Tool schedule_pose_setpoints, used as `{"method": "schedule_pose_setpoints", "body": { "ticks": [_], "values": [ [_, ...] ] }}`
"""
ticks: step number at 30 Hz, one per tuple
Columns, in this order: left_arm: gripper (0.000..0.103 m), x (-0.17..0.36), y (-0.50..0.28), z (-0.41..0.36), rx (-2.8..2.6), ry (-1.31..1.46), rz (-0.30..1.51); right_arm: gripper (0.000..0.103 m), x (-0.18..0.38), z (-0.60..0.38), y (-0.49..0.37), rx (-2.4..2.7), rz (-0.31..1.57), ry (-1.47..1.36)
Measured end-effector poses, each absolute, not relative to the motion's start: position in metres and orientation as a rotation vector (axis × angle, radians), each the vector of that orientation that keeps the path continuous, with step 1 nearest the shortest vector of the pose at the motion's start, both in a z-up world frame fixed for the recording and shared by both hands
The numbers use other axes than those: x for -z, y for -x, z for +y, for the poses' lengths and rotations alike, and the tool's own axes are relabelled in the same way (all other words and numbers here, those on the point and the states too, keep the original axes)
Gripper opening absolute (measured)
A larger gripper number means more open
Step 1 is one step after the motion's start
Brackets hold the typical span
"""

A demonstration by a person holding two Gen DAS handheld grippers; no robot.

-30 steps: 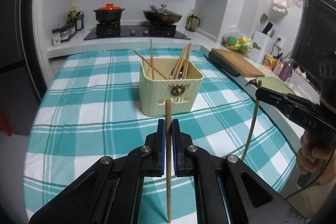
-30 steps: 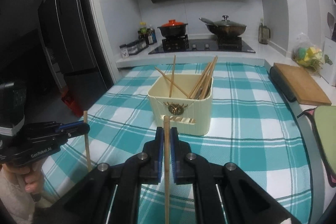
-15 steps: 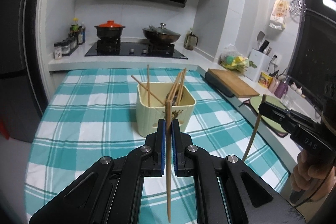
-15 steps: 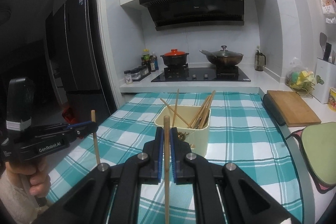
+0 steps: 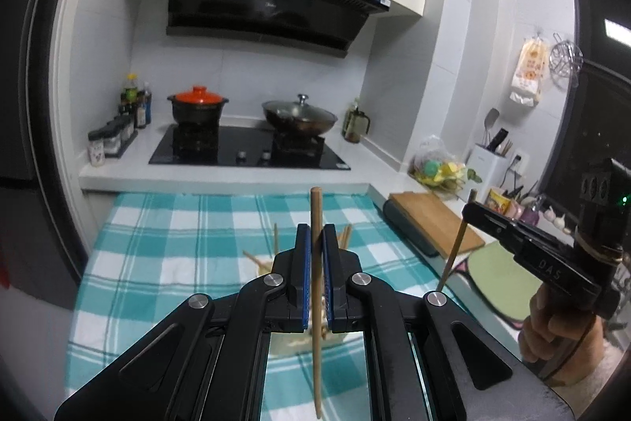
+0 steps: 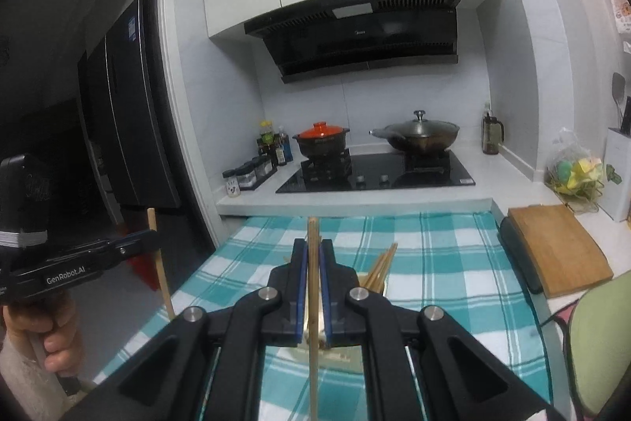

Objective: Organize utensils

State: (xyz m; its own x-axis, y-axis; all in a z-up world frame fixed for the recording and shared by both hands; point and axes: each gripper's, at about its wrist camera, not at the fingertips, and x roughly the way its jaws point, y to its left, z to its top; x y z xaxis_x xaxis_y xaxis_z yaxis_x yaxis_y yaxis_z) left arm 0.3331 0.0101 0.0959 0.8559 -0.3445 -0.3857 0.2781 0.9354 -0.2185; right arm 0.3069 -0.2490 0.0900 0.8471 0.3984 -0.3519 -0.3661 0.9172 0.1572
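Two chopsticks are in hand, one per gripper, and neither is in the holder yet. In the left wrist view the left gripper (image 5: 315,263) has its fingers closed on an upright chopstick (image 5: 315,219) at frame centre; the right gripper (image 5: 487,217) shows at the right edge, clamping its own stick (image 5: 453,255). The right wrist view mirrors this: the right gripper (image 6: 313,271) pinches a chopstick (image 6: 312,243) at centre, and the left gripper (image 6: 152,237) at the left edge holds a tilted one (image 6: 159,263).

Below the fingers, mostly hidden by them, sits the cream holder (image 6: 343,356) on the checked worktop (image 6: 453,263). Several chopsticks (image 6: 380,267) already lean inside it, their tips poking up right of centre. So the job looks partly done: some sticks are stowed, these two remain to be dropped in. Whether more loose utensils lie on the cloth, I cannot tell; none show.
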Motion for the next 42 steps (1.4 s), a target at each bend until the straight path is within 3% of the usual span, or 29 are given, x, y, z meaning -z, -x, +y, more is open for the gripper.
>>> {"method": "schedule_pose_setpoints", "body": {
  "ticks": [9,14,25,27,29,31,35,42],
  "values": [
    [0.004,-0.106,-0.431,-0.013,0.240,0.113,0.359,0.006,-0.103,-0.237,-0.402,-0.381,0.303,-0.093],
    [0.004,-0.067,-0.479,-0.024,0.227,0.121,0.423,0.006,-0.074,-0.233,-0.436,-0.388,0.324,-0.090],
    [0.005,0.037,-0.522,-0.042,0.213,0.099,0.665,0.006,0.027,-0.226,-0.481,-0.431,0.578,-0.130],
    [0.016,0.044,-0.522,-0.043,0.201,0.085,0.690,0.009,0.040,-0.224,-0.488,-0.426,0.632,-0.134],
    [0.054,0.043,-0.514,-0.038,0.197,0.082,0.693,0.016,0.047,-0.225,-0.495,-0.421,0.675,-0.148],
    [0.069,0.033,-0.498,-0.029,0.188,0.074,0.660,0.043,0.043,-0.231,-0.493,-0.400,0.669,-0.153],
    [0.102,0.008,-0.448,-0.009,0.157,0.019,0.601,0.045,0.010,-0.249,-0.473,-0.362,0.610,-0.151],
    [0.102,0.002,-0.336,-0.005,0.006,-0.097,0.560,0.084,-0.053,-0.256,-0.379,-0.313,0.473,-0.036]
  ]
}}
